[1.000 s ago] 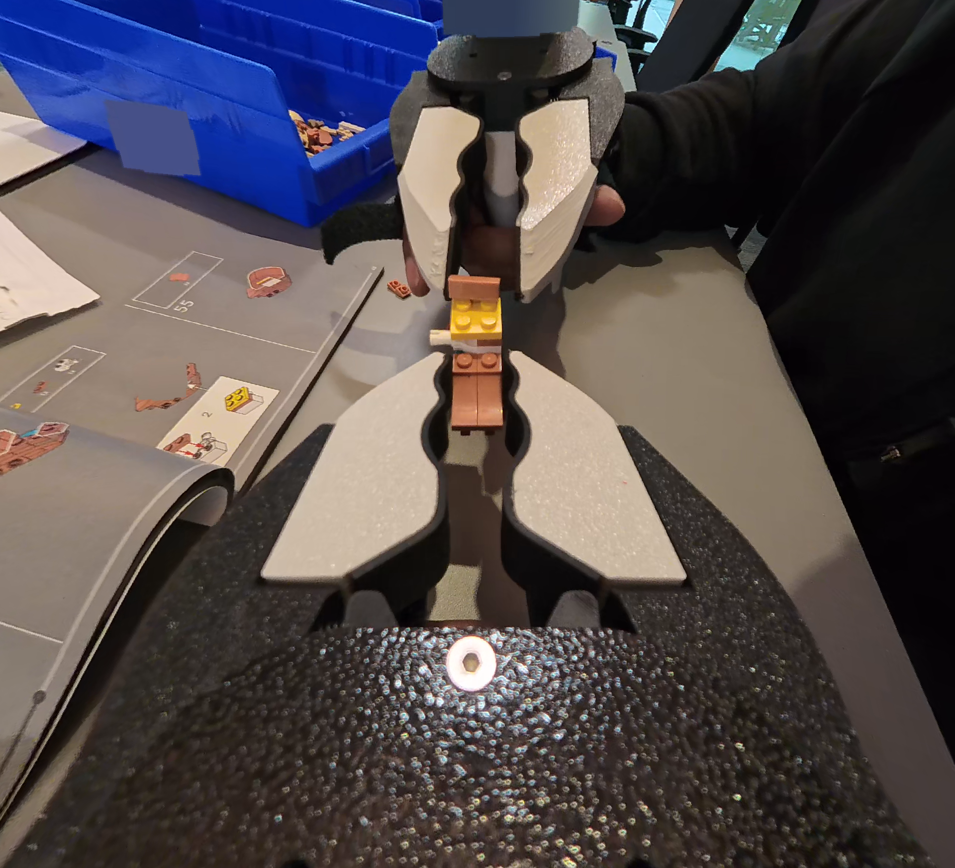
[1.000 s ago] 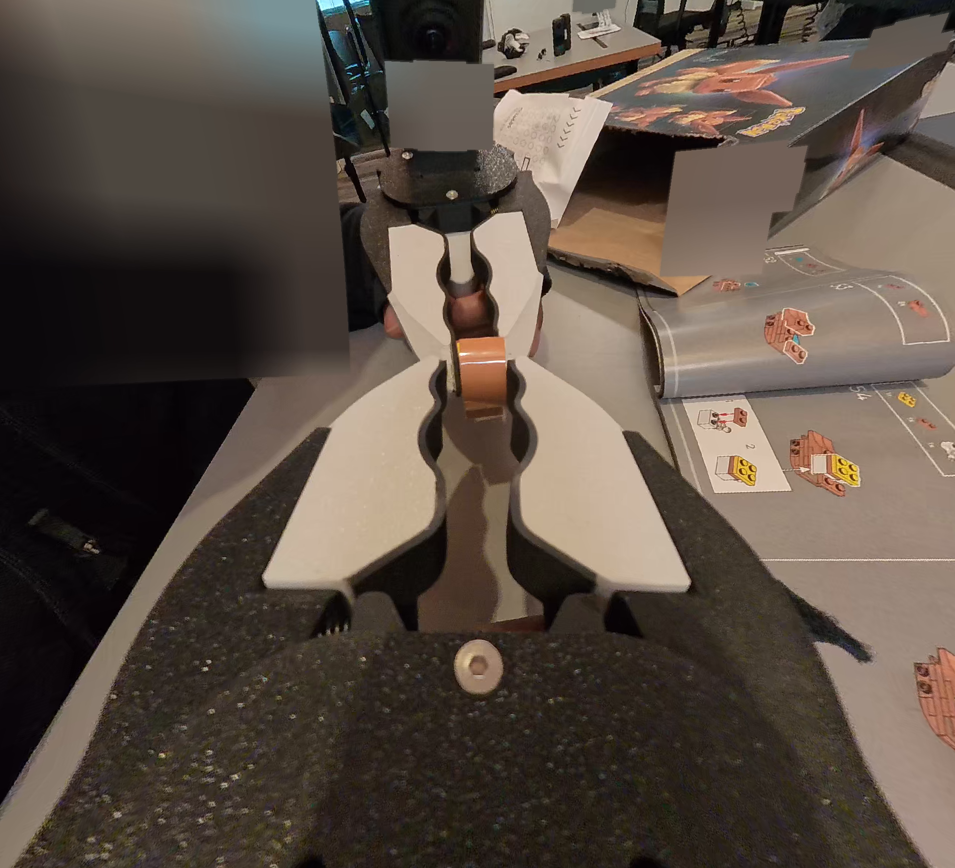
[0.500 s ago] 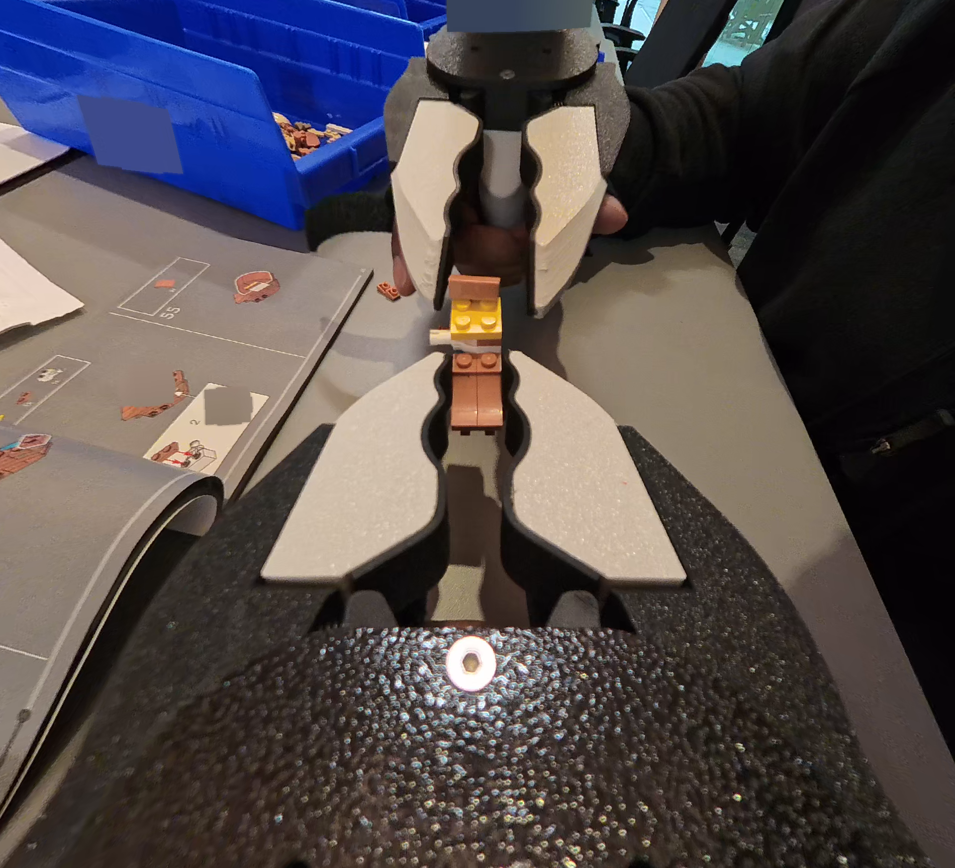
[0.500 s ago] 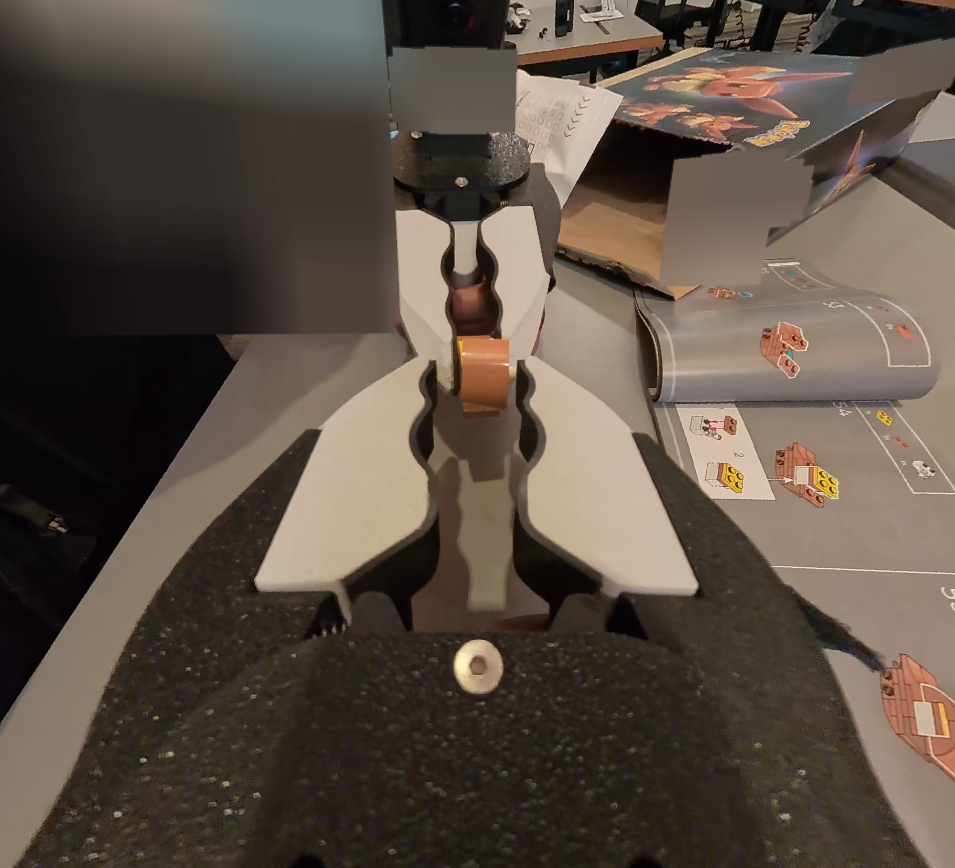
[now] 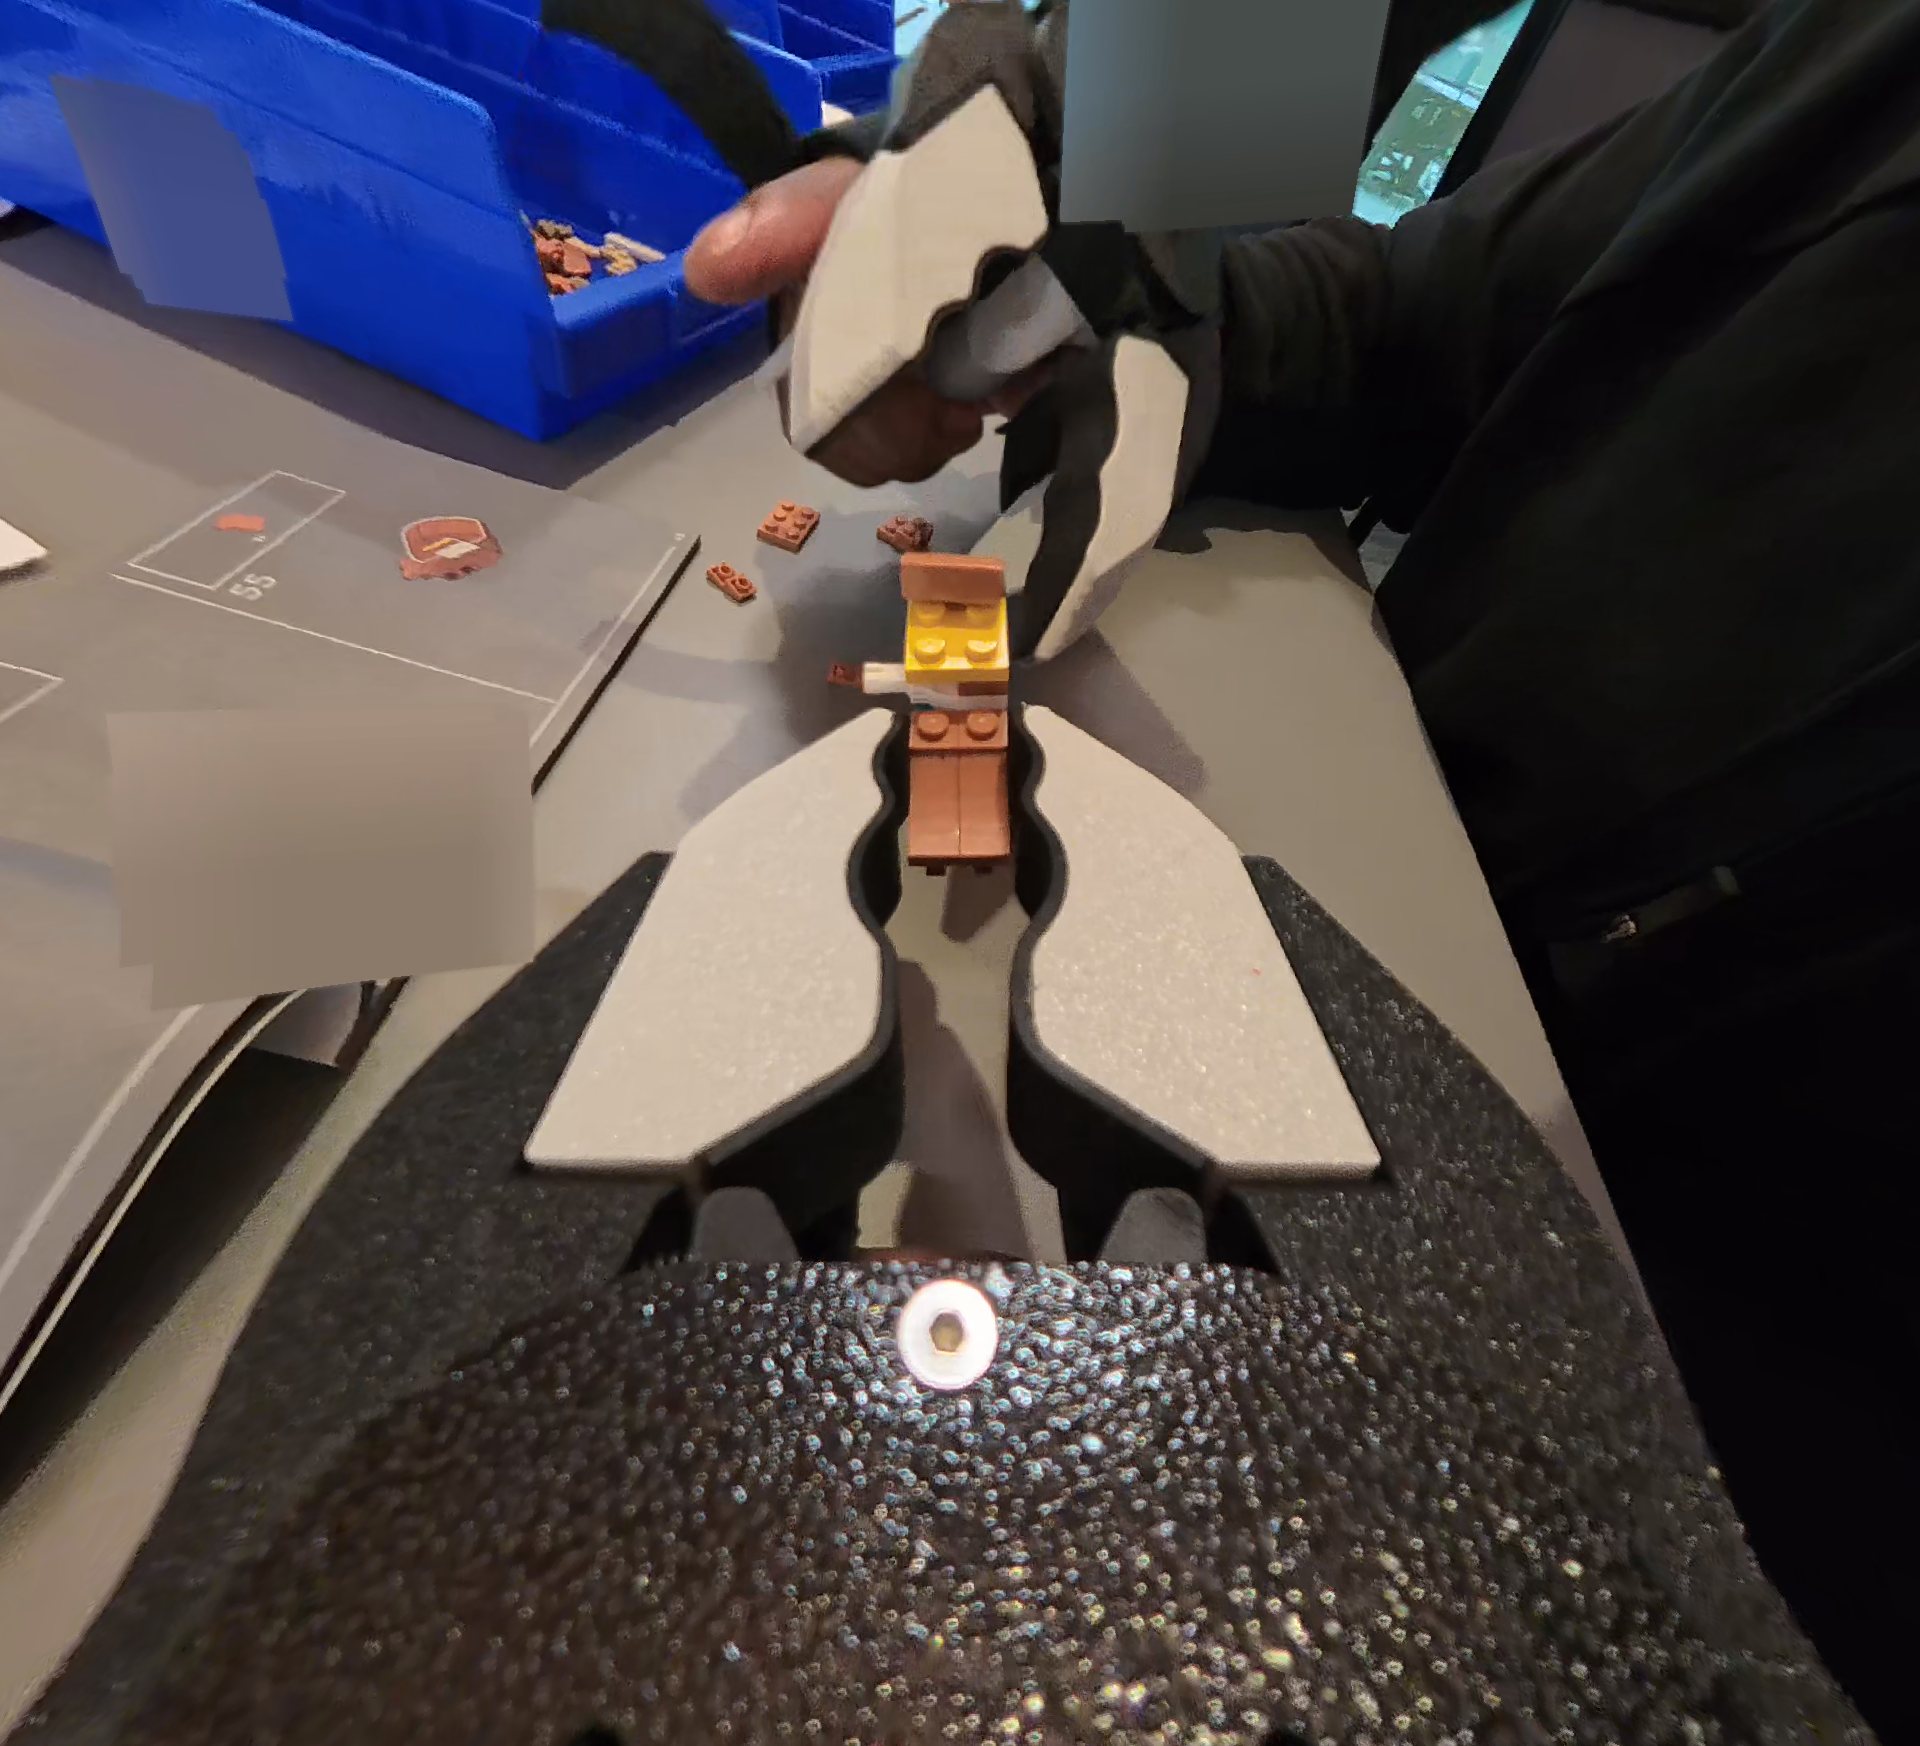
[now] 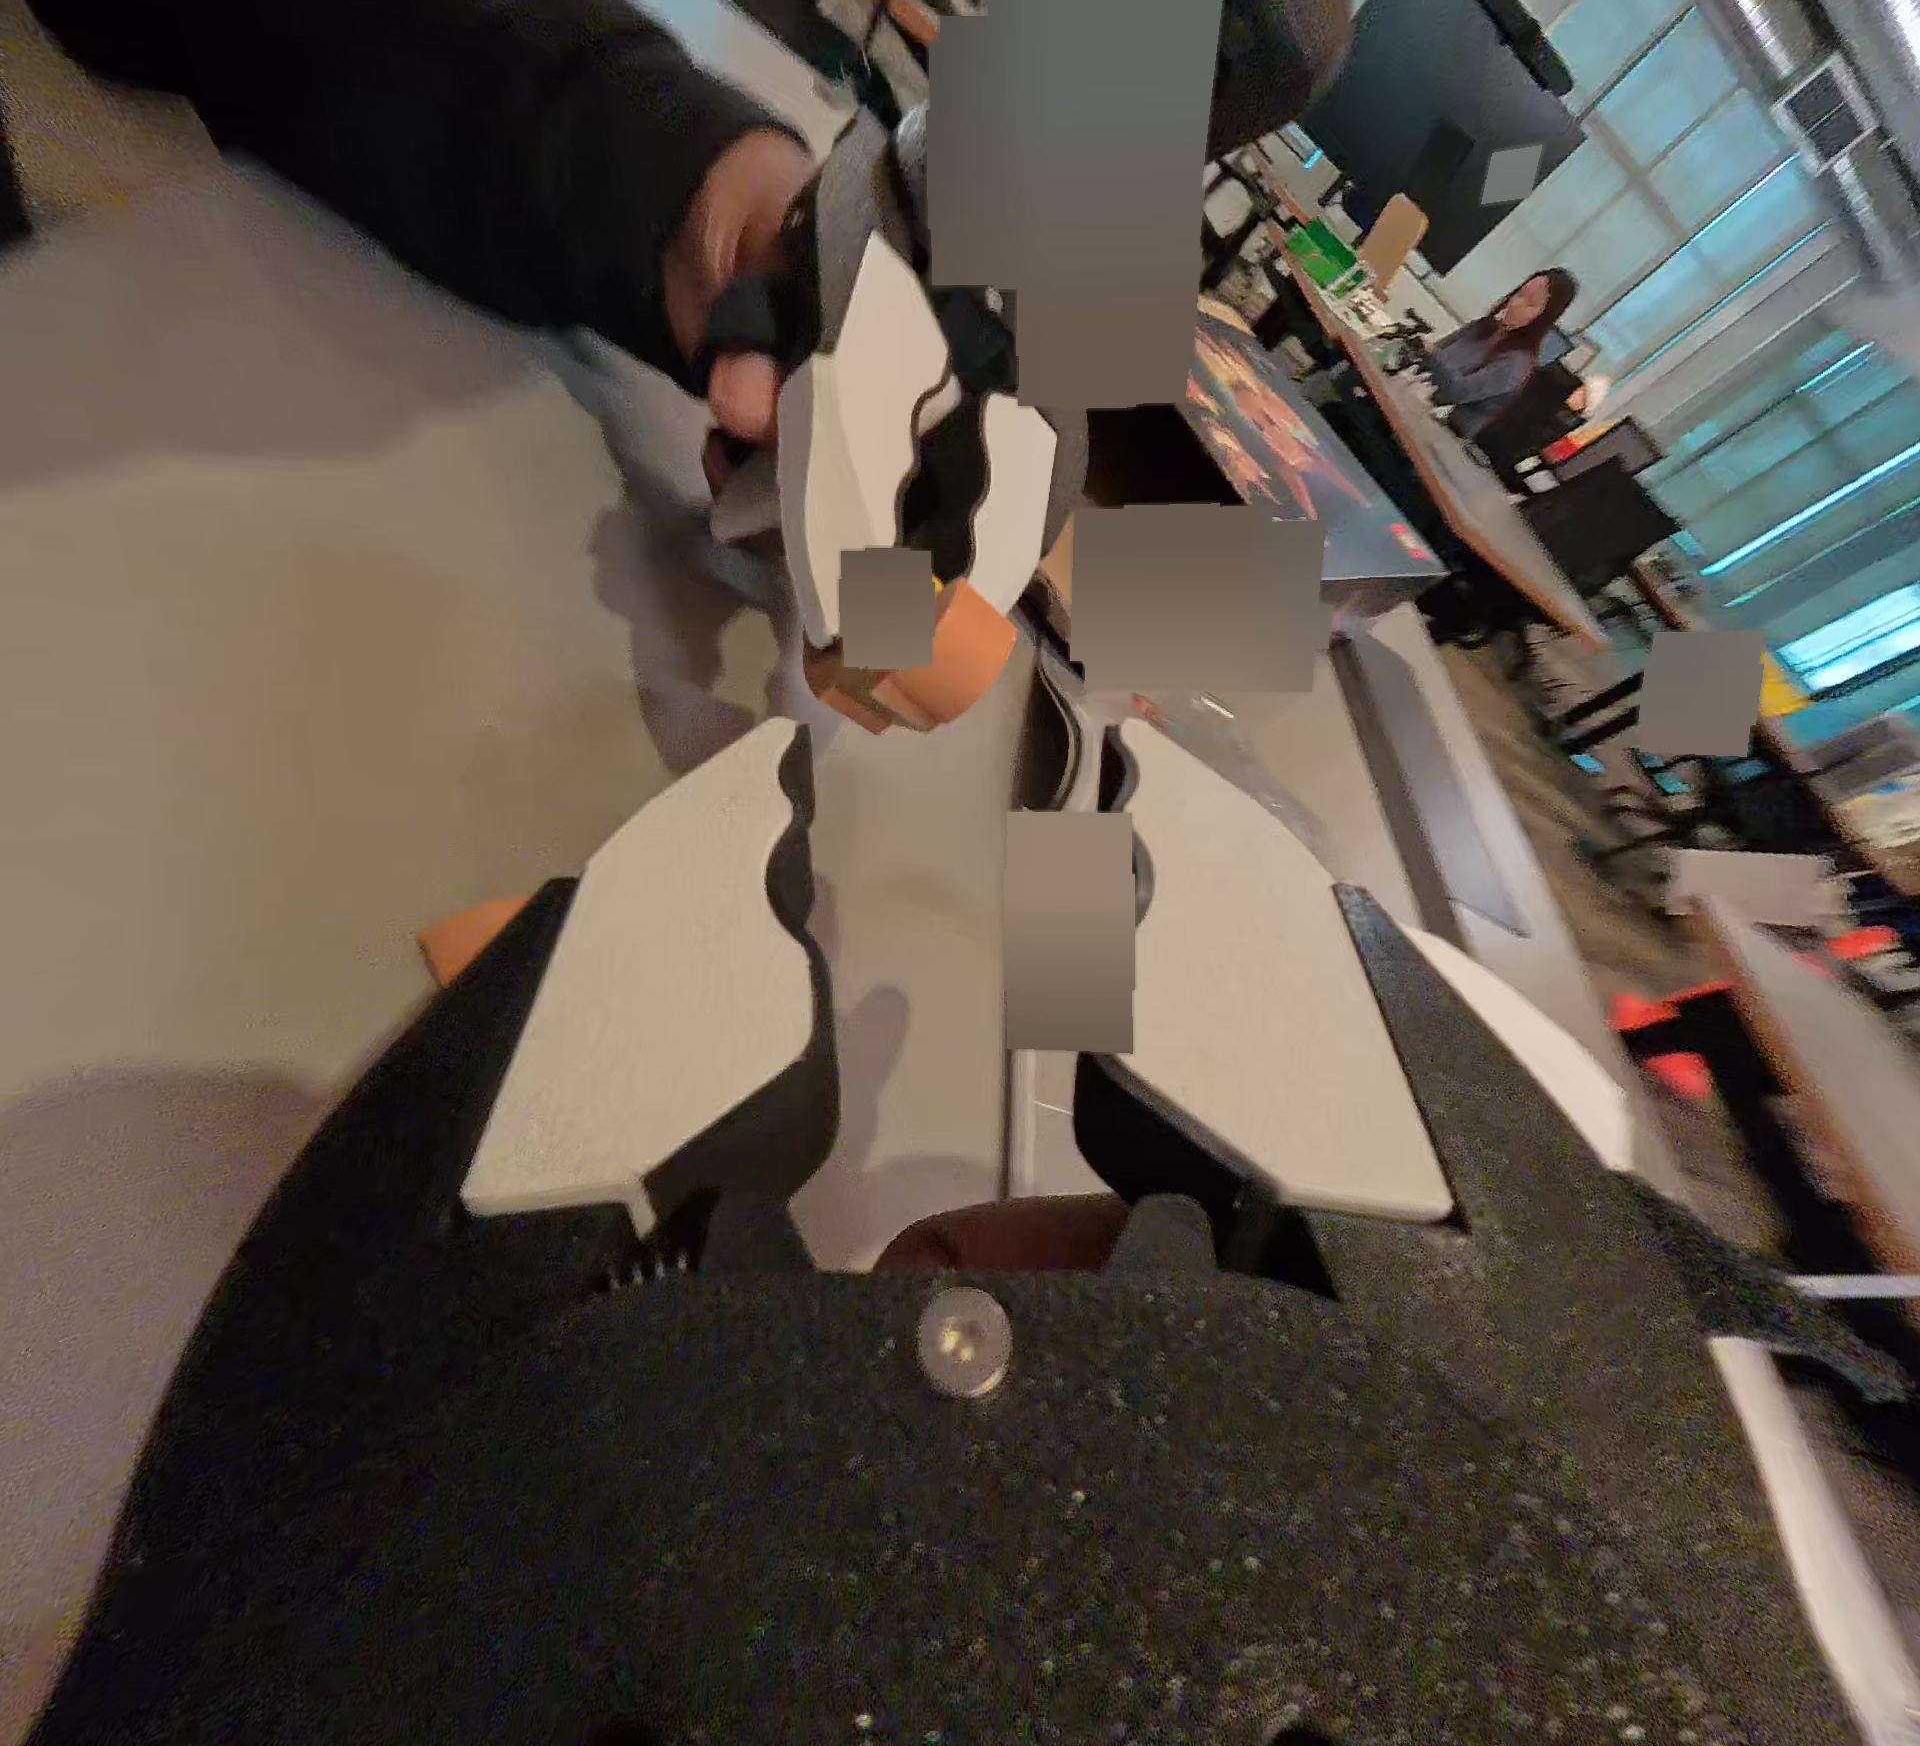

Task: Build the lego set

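On the grey counter (image 5: 1226, 761), the biggest things are the blue bins (image 5: 343, 169) along the far left, the nearest with a small heap of brown pieces (image 5: 582, 250) in its corner, and an open instruction booklet (image 5: 343, 574) lying flat in front of them. In the right wrist view a printed cardboard box (image 6: 1288, 439) lies farther back.

The left tongs (image 5: 958, 766) are pinching a small brick assembly (image 5: 956, 709) by its brown lower end, both pads pressing on its sides; it juts out above the counter, a yellow plate (image 5: 956, 631) in the middle and a brown tile (image 5: 953, 576) capping the far end (a thin white piece pokes out to the left). The capped end looks fully seated, so whatever building this stack needed at that end appears done.

The right tongs (image 6: 961, 761) are spread wide and bare, tilted, with one fingertip (image 5: 1081, 616) just beside the yellow plate in the left wrist view.

Three loose brown pieces (image 5: 787, 524) lie on the counter just behind the assembly, unattached. Nothing stands between the two tongs apart from the assembly itself.
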Demonstrator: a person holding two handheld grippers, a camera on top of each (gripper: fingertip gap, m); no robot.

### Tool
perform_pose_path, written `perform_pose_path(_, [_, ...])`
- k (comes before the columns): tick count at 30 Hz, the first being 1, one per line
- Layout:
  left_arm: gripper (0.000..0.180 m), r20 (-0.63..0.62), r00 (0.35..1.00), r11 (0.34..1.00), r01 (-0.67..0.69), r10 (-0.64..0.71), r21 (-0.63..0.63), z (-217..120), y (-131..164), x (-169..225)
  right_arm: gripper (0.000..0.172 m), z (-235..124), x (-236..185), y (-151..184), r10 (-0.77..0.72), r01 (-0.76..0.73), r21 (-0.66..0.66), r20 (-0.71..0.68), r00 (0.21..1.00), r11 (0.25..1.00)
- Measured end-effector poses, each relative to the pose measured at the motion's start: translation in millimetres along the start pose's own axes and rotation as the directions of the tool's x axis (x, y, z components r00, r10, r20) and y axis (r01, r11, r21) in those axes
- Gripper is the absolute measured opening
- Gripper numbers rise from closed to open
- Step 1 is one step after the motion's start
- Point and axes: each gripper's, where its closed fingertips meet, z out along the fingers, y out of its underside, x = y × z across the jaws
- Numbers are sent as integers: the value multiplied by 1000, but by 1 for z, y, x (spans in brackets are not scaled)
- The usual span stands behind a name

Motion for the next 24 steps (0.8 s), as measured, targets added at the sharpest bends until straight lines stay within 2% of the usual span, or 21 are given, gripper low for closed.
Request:
perform_pose_path(5, [17,-25,999,999,48,-48,-11,1,3,0,54,5,-6,6,-296,291,-72,-57,954,954])
perform_pose_path(8, [17,-33,998,999,45,-46,-26,3,6,2,54,6,-8,5,-400,393,-93,-75,913,915])
perform_pose_path(16, [17,-56,996,997,64,-65,-36,5,8,5,53,11,-15,-2,-436,432,-59,-83,896,900])
perform_pose_path(24, [17,-94,990,994,101,-104,-42,8,10,10,38,19,-21,2,-460,455,-68,-94,883,888])
